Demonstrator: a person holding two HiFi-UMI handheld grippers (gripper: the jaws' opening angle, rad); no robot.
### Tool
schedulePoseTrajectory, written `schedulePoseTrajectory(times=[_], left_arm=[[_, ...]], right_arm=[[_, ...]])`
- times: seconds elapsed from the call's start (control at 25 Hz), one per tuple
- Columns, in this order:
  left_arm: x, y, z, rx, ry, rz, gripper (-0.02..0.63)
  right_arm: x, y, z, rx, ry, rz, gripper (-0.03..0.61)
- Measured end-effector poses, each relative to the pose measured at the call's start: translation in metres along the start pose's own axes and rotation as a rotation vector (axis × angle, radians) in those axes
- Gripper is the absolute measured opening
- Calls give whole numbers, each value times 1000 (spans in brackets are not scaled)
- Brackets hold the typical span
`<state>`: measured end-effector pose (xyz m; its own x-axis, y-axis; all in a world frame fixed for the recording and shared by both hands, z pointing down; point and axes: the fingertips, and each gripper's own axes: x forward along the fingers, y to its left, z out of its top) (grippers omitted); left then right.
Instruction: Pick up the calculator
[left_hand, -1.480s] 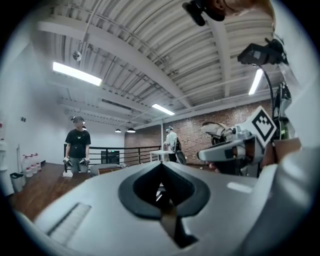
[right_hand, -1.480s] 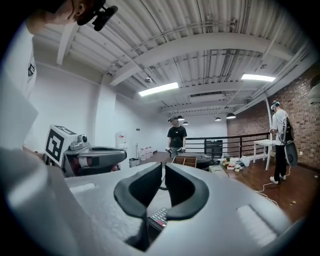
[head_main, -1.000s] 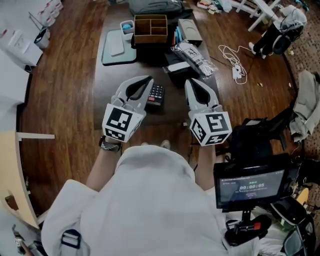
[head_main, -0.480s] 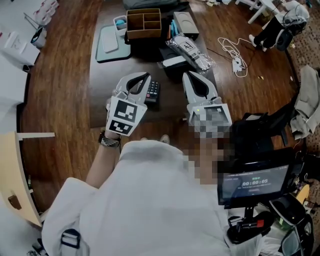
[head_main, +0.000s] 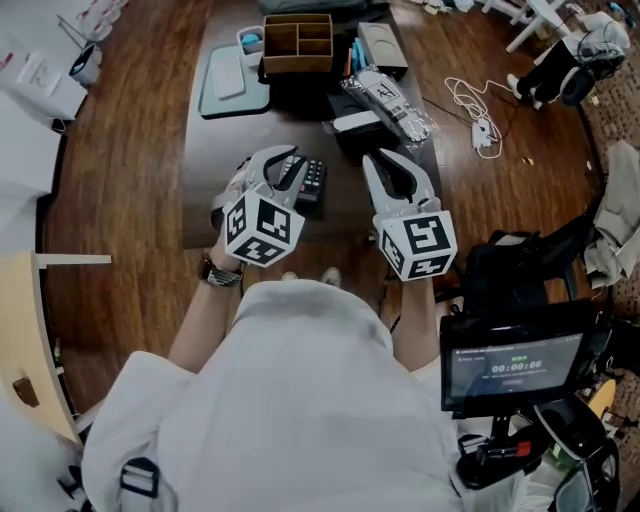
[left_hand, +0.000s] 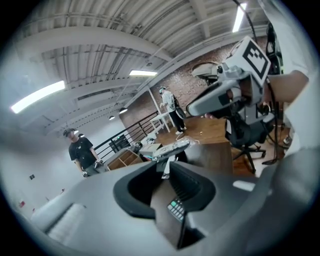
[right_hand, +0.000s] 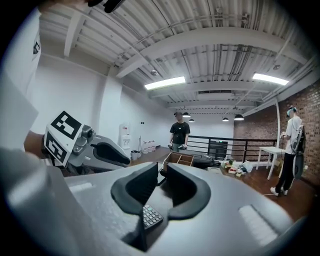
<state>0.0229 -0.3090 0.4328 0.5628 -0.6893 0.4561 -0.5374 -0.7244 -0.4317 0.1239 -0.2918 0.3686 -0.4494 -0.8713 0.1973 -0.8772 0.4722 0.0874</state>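
The black calculator (head_main: 313, 184) lies flat on the dark table (head_main: 220, 190), between my two grippers. My left gripper (head_main: 286, 163) hangs just left of it and covers its left edge. Its jaws are opening with nothing between them, and the calculator (left_hand: 176, 210) shows below through the gap of the left gripper (left_hand: 167, 172). My right gripper (head_main: 384, 160) hovers to the calculator's right, apart from it. Its jaws are opening too and hold nothing. In the right gripper view the calculator (right_hand: 151, 216) lies low between the jaws of the right gripper (right_hand: 162, 172).
At the table's far end stand a wooden compartment box (head_main: 298, 45), a pale blue tray (head_main: 235, 85), a plastic-wrapped pack (head_main: 390, 100) and a black-and-white box (head_main: 355, 128). A white cable (head_main: 470, 110) lies on the floor. A chair with a screen (head_main: 510, 360) is at my right.
Both grippers' jaws have parted from shut. The left gripper has sunk and rolled toward the calculator; the right has dropped slightly.
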Motion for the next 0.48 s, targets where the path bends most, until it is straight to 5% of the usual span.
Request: schedulePoseTrajectory(times=[0.48], left_arm=[[16, -26, -34, 228, 133, 20, 106]], right_arm=[[-3, 1, -49, -28, 107, 11, 120]])
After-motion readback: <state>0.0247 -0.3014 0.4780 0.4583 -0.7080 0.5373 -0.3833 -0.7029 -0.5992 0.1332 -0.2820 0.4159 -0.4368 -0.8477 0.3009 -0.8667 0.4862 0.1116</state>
